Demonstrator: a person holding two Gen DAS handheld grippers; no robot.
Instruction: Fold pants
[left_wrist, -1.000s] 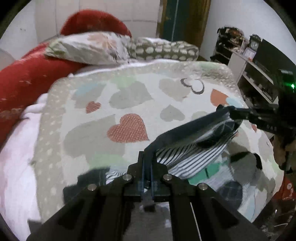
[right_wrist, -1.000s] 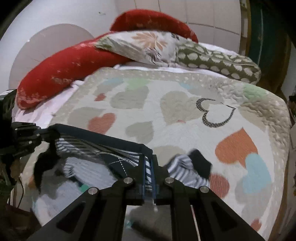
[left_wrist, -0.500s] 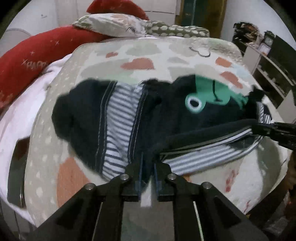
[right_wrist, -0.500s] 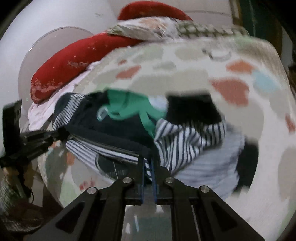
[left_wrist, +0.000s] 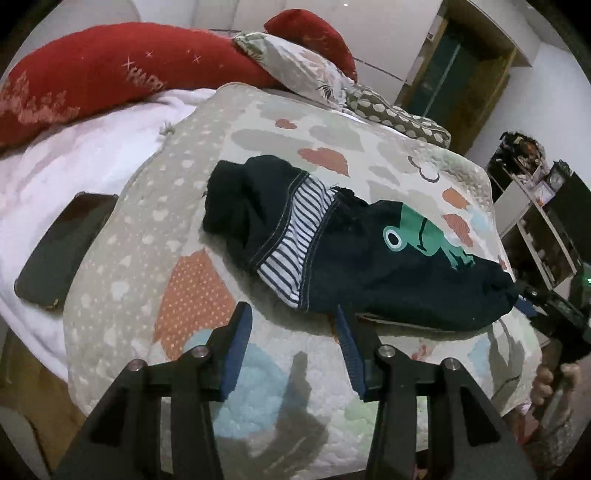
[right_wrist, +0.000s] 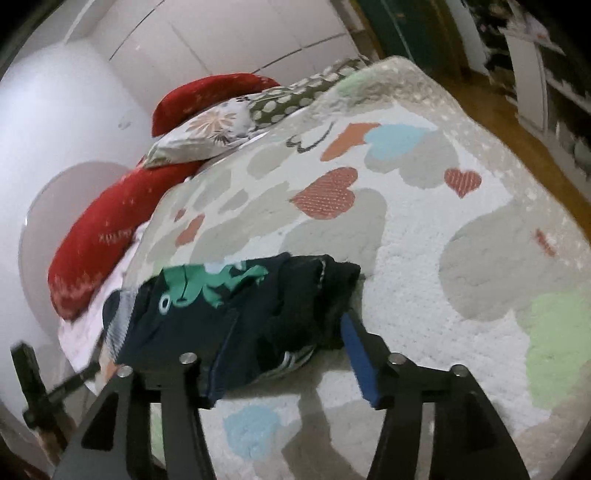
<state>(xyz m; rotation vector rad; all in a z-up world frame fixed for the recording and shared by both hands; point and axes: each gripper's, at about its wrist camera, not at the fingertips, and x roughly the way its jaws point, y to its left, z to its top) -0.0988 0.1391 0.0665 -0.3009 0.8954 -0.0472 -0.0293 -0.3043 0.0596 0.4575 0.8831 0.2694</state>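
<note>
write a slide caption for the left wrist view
Left gripper, fingers opening with nothing between them, beside navy frog-print pants lying on the heart-patterned quilt.

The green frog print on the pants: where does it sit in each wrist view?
Left wrist: frog print right of centre, on the dark pants, past the striped panel.
Right wrist: frog print left of centre, near the pants' far edge.
Shared landmark: the red pillow at the bed's head.
</note>
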